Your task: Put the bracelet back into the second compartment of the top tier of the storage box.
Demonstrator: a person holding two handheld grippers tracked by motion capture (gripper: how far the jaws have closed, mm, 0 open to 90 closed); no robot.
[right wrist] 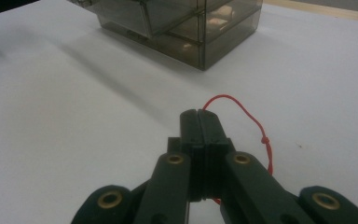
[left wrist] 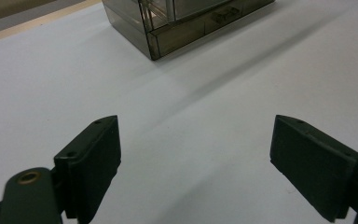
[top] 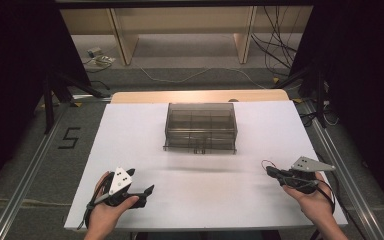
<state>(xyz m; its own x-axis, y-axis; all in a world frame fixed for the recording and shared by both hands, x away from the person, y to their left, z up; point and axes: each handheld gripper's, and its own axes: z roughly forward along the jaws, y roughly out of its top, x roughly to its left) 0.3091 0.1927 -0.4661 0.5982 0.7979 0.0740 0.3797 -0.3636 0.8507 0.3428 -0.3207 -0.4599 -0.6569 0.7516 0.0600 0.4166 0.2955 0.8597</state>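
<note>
The white table (top: 180, 200) carried a smoky clear compartment box (top: 201, 126) at its far middle, well apart from both grippers. Near the front left edge, the left gripper (top: 142, 192) had its jaws spread wide over bare table. At the front right, the right gripper (top: 271, 171) had its jaws pressed together, pinching a thin red string (right wrist: 254, 122).

A thin red string (right wrist: 254, 123) loops from the shut right hand-held gripper (right wrist: 199, 116), trailing on the table.

One smoky clear plastic box (top: 200, 127) with compartments sits on one white table (top: 145, 150). Two hand-held grippers are present: the left gripper (top: 147, 190) and the right gripper (top: 271, 171). One red string (right wrist: 256, 128) loops beside the right one.
</note>
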